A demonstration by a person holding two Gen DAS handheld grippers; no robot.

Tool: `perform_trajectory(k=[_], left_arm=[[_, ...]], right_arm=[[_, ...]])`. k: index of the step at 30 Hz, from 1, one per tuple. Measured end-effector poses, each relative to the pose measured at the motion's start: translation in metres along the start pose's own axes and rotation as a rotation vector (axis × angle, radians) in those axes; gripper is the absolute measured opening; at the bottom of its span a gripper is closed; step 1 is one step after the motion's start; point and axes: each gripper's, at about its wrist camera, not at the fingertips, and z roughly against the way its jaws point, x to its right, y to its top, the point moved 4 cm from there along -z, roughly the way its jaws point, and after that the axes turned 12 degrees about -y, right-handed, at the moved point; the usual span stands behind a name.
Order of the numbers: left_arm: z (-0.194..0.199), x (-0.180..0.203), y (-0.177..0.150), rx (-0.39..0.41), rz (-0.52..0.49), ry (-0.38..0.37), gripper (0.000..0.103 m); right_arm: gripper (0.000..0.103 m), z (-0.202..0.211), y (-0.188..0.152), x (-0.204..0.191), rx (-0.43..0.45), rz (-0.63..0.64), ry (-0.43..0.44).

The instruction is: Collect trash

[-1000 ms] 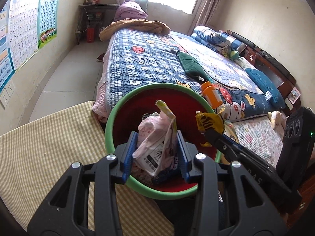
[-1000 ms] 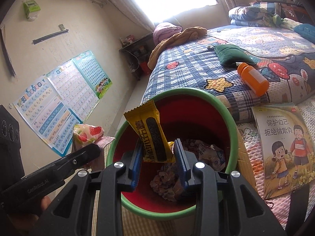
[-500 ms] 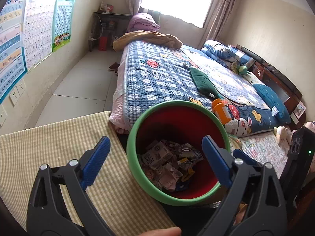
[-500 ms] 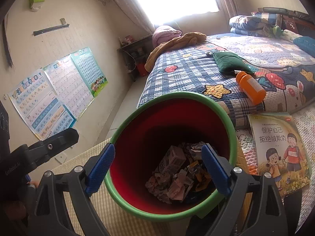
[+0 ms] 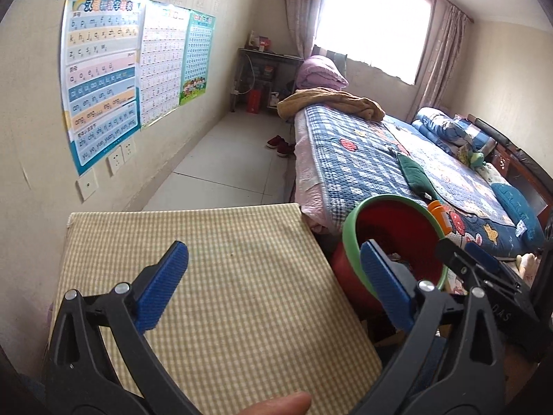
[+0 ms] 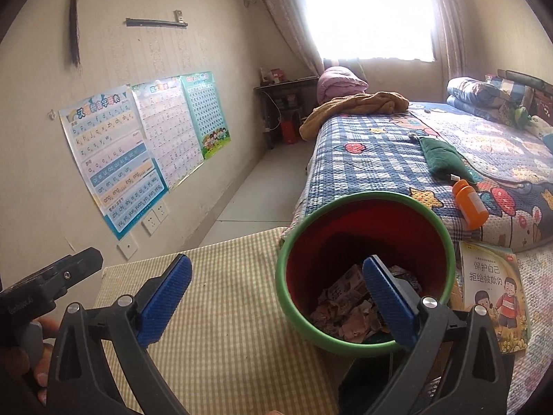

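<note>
Both grippers are spread wide and hold nothing. The left gripper [image 5: 273,287] hangs over the checked cloth [image 5: 221,276] of the table, its right finger near the rim of the bin [image 5: 349,242]; the right gripper [image 6: 276,297] straddles the table edge, with one blue pad [image 6: 387,301] over the bin's mouth. The bin [image 6: 287,276], red inside with a green rim, stands just beside the table, between it and the bed [image 6: 380,159]. The trash [image 6: 345,311], crumpled wrappers and paper, lies in a heap at its bottom. No wrapper or scrap shows on the cloth in either view, so the table part of the job looks done. What may be left is less sure: an orange bottle [image 6: 470,204] lies on the bed near the bin, and a picture book [image 6: 490,290] sits beside it, but neither is clearly rubbish. Judging from this, the collecting is at or near its end.
</note>
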Motion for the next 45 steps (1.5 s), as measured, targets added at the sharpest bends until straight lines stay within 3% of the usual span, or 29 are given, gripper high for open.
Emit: perform_trajectory(k=[9,17,25,45], left_arm=[[0.069,-0.042,-0.030,0.039,0.049,0.091,0.097],[0.097,-0.053,-0.040,0.059,0.079,0.147,0.097],[0.096,-0.052,-0.053,0.020,0.059,0.172,0.097],[0.102,-0.059,-0.059,0.027,0.054,0.178,0.098]], right_arm=[[0.096,0.034,-0.017,-0.052,0.005,0.121,0.030],[0.096,0.055,-0.031,-0.073,0.010,0.190,0.025],[0.096,0.060,-0.040,-0.077,-0.002,0.200,0.008],[0.096,0.061,-0.043,-0.090,0.004,0.222,0.009]])
